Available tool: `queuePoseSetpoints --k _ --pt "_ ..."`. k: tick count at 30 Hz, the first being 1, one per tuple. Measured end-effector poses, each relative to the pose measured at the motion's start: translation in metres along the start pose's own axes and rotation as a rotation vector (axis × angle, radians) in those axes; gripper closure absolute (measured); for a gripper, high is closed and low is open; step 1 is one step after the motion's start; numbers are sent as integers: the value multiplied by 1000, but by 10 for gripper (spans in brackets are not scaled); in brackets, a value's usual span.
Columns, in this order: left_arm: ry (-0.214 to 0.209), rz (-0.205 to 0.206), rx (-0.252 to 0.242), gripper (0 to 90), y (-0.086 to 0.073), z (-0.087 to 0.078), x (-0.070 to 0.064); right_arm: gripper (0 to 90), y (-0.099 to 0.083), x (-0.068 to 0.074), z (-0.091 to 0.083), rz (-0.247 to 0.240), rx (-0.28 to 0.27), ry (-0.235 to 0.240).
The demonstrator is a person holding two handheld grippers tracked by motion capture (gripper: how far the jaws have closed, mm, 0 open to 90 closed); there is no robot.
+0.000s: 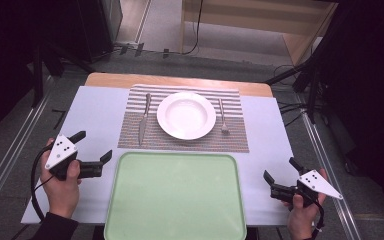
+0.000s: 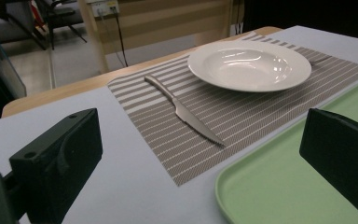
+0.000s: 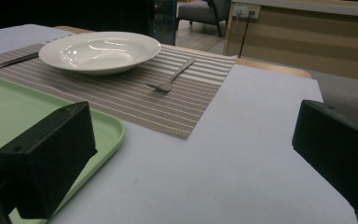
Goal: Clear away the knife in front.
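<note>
Two grippers, left gripper (image 1: 94, 145) and right gripper (image 1: 280, 171), hover with fingers wide, holding nothing, either side of the green tray (image 1: 175, 195). Farther off on the striped placemat (image 1: 230, 137), the knife (image 1: 144, 120) lies left of the white plate (image 1: 186, 115), the fork (image 1: 223, 117) right.

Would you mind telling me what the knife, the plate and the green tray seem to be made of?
The knife looks like one piece of brushed metal, probably stainless steel: grey, dull sheen, serrated edge. The plate seems glazed ceramic or porcelain: white with sharp glossy highlights, though glossy melamine is possible. The green tray looks like moulded plastic: even pale colour, matte surface, rounded raised rim.
</note>
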State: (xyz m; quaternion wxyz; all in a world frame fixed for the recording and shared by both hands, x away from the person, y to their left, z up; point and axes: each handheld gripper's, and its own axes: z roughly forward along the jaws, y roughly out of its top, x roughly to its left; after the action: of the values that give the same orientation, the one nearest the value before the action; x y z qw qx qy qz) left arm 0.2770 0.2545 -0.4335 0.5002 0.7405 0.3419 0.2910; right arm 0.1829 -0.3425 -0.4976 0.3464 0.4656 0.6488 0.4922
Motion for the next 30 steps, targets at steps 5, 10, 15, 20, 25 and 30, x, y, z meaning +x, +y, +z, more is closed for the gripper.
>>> queuePoseSetpoints --k 5,10,15,20,25,30 --pt "-8 11 -2 0 9 6 1 0 1 0 -1 8 -4 8" --pt "-11 23 14 0 17 18 0 0 1 2 -2 12 4 7" --pt "-25 32 21 0 23 28 -1 0 2 2 -1 1 -1 5" --pt "-48 38 25 0 30 43 -1 0 1 2 -1 0 1 7" --pt "-51 42 30 0 37 51 1 0 1 4 -1 2 2 14" --pt "-55 24 25 0 44 60 5 0 1 5 1 -1 6 18"
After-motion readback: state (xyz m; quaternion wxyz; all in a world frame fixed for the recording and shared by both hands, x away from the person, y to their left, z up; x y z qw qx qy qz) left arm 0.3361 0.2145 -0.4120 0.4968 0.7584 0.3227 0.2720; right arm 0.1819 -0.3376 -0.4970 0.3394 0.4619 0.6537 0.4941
